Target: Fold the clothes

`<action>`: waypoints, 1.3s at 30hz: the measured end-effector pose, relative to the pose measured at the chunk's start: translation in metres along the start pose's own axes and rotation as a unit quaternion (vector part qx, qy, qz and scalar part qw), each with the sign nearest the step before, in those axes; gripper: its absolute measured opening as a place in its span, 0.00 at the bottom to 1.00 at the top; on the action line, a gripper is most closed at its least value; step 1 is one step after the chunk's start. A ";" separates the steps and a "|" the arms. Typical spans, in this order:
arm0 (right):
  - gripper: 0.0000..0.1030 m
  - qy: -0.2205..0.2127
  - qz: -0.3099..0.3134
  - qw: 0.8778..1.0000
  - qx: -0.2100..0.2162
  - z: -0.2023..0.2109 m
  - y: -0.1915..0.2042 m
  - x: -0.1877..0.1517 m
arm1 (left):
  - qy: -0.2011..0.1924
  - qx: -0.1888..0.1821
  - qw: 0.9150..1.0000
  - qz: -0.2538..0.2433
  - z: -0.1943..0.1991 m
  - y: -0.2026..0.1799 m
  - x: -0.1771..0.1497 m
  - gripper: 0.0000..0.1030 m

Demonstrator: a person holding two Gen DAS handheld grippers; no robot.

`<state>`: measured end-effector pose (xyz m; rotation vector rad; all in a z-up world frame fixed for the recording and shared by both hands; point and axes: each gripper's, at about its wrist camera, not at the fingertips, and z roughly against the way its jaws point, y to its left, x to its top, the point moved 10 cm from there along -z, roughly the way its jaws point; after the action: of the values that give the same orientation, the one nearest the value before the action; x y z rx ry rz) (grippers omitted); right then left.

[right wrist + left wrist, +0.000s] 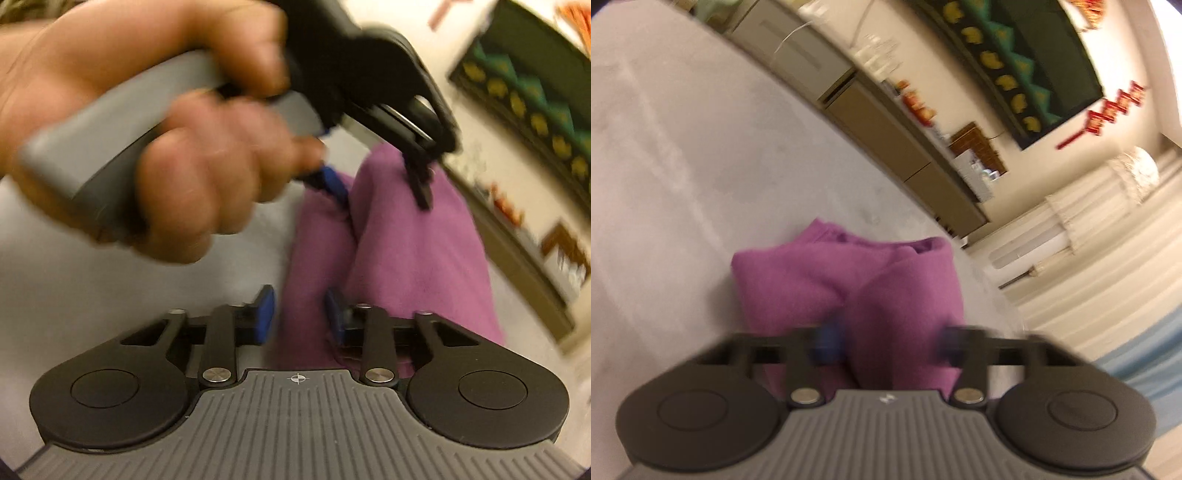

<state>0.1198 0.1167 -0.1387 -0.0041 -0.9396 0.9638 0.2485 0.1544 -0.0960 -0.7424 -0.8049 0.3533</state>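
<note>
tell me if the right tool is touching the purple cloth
Cannot tell. In the right wrist view the right tool has purple cloth between its blue pads, but blur hides any contact or gap.

Right gripper (300, 314) at bottom, 2 blue pads (265, 314) apart, purple cloth (399, 251) lying between them — right pad at cloth's edge, left pad off it over pale tabletop (74, 288). Whether pads press fabric: cannot tell. Cloth bunched into 2 rounded folds. Above, person's hand (166, 155) grips grey handle of left gripper (380, 184) — blurred, its fingers straddling cloth's far end. Dark patterned wall hanging (524, 99) at upper right.
</note>
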 end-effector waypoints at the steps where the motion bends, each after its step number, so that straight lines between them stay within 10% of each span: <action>1: 0.17 0.010 -0.019 1.000 0.007 -0.001 -0.004 0.000 | -0.012 -0.002 1.000 -0.012 0.006 -0.001 0.002 0.19; 6: 0.16 0.031 -0.049 0.998 0.019 0.001 -0.014 -0.008 | -0.085 -0.003 0.996 -0.025 0.039 -0.001 0.027 0.17; 18: 0.16 0.037 -0.165 0.985 0.040 0.010 -0.061 -0.039 | -0.015 0.010 0.998 0.055 0.044 0.022 -0.002 0.26; 24: 0.19 0.037 -0.305 0.949 0.077 0.018 -0.107 -0.064 | -0.008 0.030 0.999 0.037 0.044 0.013 -0.009 0.34; 28: 0.57 -0.001 -0.410 0.902 0.138 0.042 -0.121 -0.074 | -0.049 0.028 0.998 0.037 0.063 0.004 0.006 0.44; 35: 0.73 -0.063 -0.517 0.832 0.190 0.063 -0.145 -0.075 | -0.071 0.033 0.997 0.019 0.076 0.011 0.020 0.56; 39: 0.67 -0.027 -0.519 0.832 0.195 0.035 -0.144 -0.067 | -0.028 0.018 0.999 0.013 0.054 0.008 0.003 0.56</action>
<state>0.1815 -0.0305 -0.1067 0.8119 -0.6211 0.1054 0.2098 0.1867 -0.0756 -0.7124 -0.8404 0.4135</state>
